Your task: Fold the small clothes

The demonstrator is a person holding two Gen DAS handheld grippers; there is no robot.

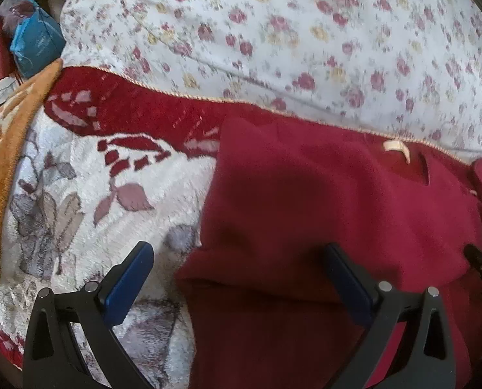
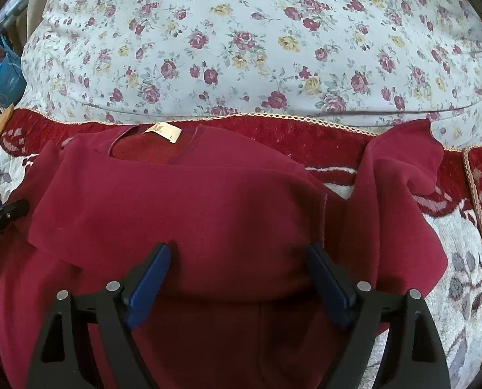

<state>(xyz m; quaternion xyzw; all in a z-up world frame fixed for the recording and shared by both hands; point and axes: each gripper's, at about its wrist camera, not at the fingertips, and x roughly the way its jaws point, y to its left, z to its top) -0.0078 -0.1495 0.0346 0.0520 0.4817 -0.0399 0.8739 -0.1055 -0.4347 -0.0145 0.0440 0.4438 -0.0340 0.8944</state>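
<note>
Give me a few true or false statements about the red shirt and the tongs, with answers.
1. The dark red T-shirt lies on a patterned blanket. True.
2. The neck label is blue. False: it is cream.
3. The right tongs are clamped on the shirt. False: they stand open over it.
4. A floral sheet lies beyond the shirt. True.
5. The left tongs hold a sock. False: open and empty.

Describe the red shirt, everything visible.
The shirt is dark red, soft knit, with a round neck and a cream tag marked L. It lies flat on the blanket, collar toward the floral cover. One sleeve is folded inward across the body; the other sticks out, rumpled. No claw grips it.
</note>
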